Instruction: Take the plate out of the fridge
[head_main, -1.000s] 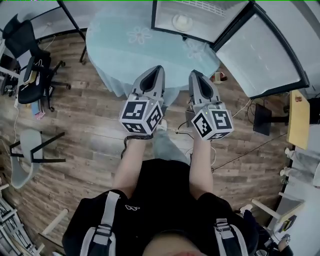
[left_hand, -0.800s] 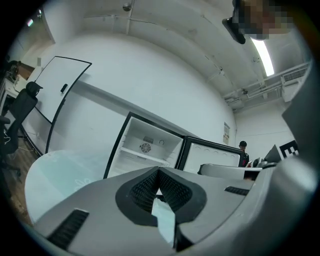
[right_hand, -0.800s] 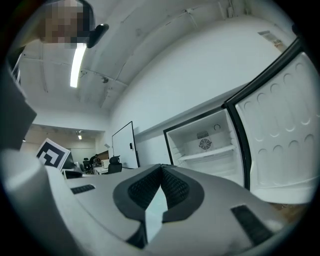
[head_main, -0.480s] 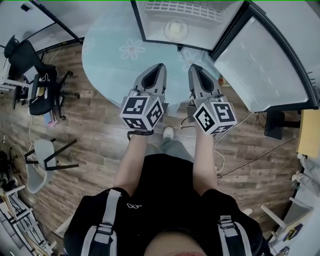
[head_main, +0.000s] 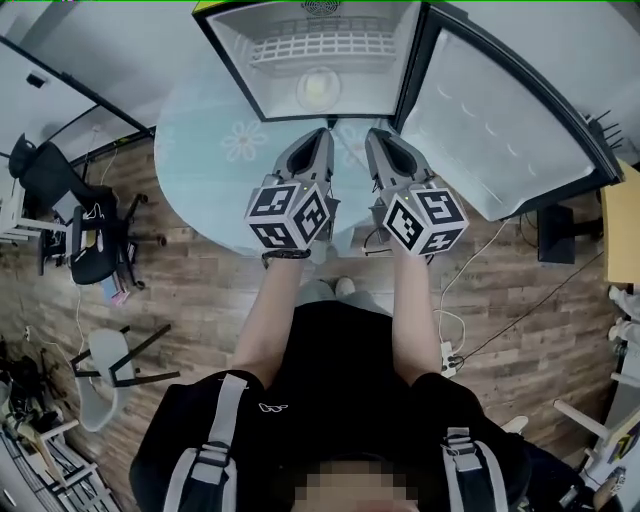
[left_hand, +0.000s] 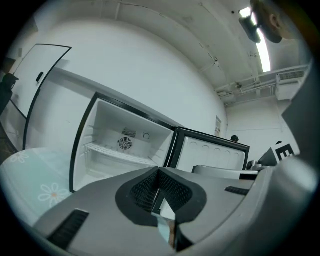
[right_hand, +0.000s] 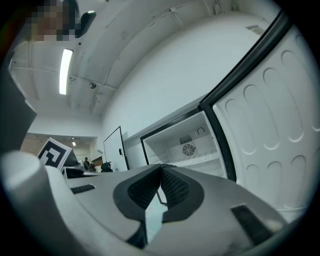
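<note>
A pale round plate (head_main: 318, 88) lies on the floor of the open white fridge (head_main: 300, 30), under a wire shelf. In the head view my left gripper (head_main: 320, 135) and right gripper (head_main: 374, 135) point side by side at the fridge's front edge, just short of the plate. Both are shut with nothing between the jaws. The left gripper view shows my left gripper (left_hand: 158, 170) before the fridge's interior (left_hand: 125, 145). In the right gripper view my right gripper (right_hand: 161, 167) faces the same fridge interior (right_hand: 187, 150). The jaws hide the plate in both gripper views.
The fridge door (head_main: 500, 120) stands swung wide open to the right. A round light-blue table (head_main: 200, 150) with flower prints lies under the grippers. Office chairs (head_main: 80, 220) and a grey chair (head_main: 110, 360) stand at the left on the wood floor. Cables (head_main: 470, 330) trail at the right.
Both grippers and the person have moved forward toward the fridge, which now fills the top of the head view. Both grippers stay shut.
</note>
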